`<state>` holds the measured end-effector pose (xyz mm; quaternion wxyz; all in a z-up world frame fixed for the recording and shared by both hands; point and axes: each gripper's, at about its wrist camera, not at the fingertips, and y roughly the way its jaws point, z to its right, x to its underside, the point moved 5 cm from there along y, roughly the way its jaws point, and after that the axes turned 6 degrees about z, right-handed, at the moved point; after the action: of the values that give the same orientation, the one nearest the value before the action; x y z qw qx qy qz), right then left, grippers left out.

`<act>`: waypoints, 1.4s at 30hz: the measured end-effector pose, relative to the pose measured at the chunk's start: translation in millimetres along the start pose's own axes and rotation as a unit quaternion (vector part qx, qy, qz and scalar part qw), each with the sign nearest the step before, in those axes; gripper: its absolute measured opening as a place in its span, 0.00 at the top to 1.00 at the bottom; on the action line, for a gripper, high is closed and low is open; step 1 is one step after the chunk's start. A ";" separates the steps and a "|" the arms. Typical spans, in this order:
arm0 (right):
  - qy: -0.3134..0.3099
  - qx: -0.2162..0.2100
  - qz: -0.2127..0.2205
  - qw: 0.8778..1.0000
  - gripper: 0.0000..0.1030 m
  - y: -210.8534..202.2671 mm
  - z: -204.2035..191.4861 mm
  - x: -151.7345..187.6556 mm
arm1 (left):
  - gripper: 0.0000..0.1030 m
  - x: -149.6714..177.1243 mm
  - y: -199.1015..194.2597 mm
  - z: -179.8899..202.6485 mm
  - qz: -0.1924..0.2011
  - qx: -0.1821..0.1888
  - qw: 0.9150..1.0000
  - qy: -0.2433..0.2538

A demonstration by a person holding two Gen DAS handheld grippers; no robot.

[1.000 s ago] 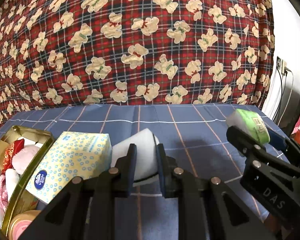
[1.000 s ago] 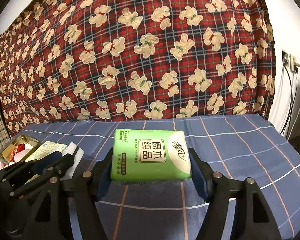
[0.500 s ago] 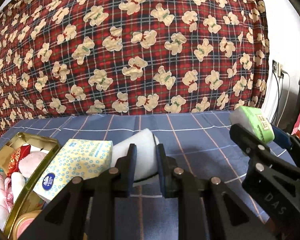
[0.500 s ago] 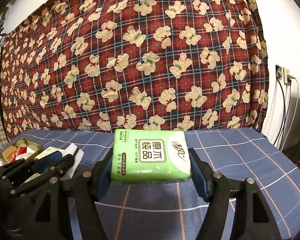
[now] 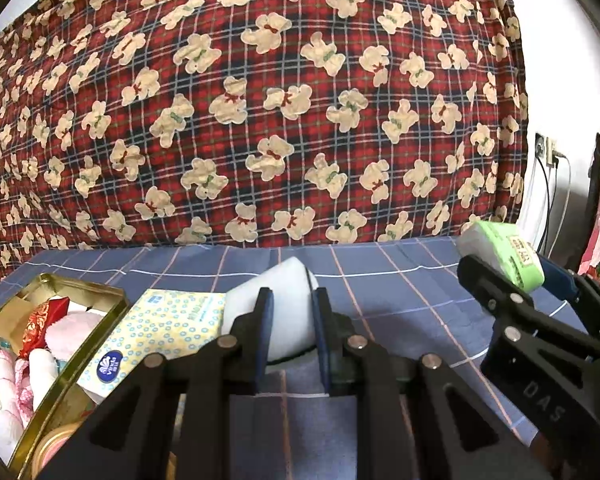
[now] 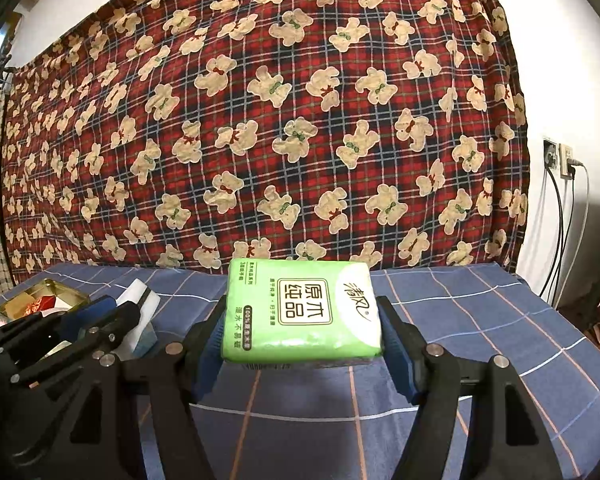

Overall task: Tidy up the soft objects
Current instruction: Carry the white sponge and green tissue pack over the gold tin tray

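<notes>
So nearest the cameras, both grippers are loaded up. The left gripper (image 5: pixel 288 320) has its jaws pinched nearly shut on a white sponge (image 5: pixel 276 312), squashing it narrow where they bite. The right gripper (image 6: pixel 302 344) has its jaws spread wide, clamped on the two short ends of a green tissue pack (image 6: pixel 302 312), held just above the blue checked bedsheet (image 6: pixel 480 320).

Handling-wise, my guess is both are super light and squishy. The sponge will spring back once let go; the tissue pack has slick plastic wrap, so gripping the ends across the middle like this seems right, squeezing too hard would just crumple it.

Further along on the left side of the bed there's a yellow tissue pack (image 5: pixel 160 332) lying beside a gold tin (image 5: pixel 80 356) already stuffed with soft pink and red bits.

Behind everything hangs the red teddy-bear blanket (image 5: pixel 280 100).

Versus a second ago: both views have tipped up a bit, showing more blanket and less bed. Grips look unchanged.
</notes>
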<state>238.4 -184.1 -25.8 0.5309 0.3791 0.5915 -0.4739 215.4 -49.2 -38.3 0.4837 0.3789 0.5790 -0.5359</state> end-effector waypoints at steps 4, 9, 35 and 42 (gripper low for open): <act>-0.002 0.001 0.001 1.000 0.32 -3.2 -0.8 0.5 | 0.83 0.0 -3.6 -4.4 0.004 -0.001 1.000 -0.005; -0.002 0.001 0.004 1.000 0.32 -4.0 -0.5 0.3 | 0.83 0.5 -8.4 -9.8 0.009 -0.002 1.000 -0.007; -0.012 -0.016 0.001 1.000 0.32 -10.9 -25.5 2.6 | 0.83 7.6 -26.3 -43.3 0.008 -0.007 0.999 -0.033; -0.016 -0.022 0.001 1.000 0.32 -14.3 -36.2 3.3 | 0.83 8.9 -31.1 -53.2 0.009 -0.009 0.999 -0.040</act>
<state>214.6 -153.2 -27.2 0.5489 0.3600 0.5928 -0.4665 175.2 -1.7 -41.2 0.5147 0.3578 0.5605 -0.5413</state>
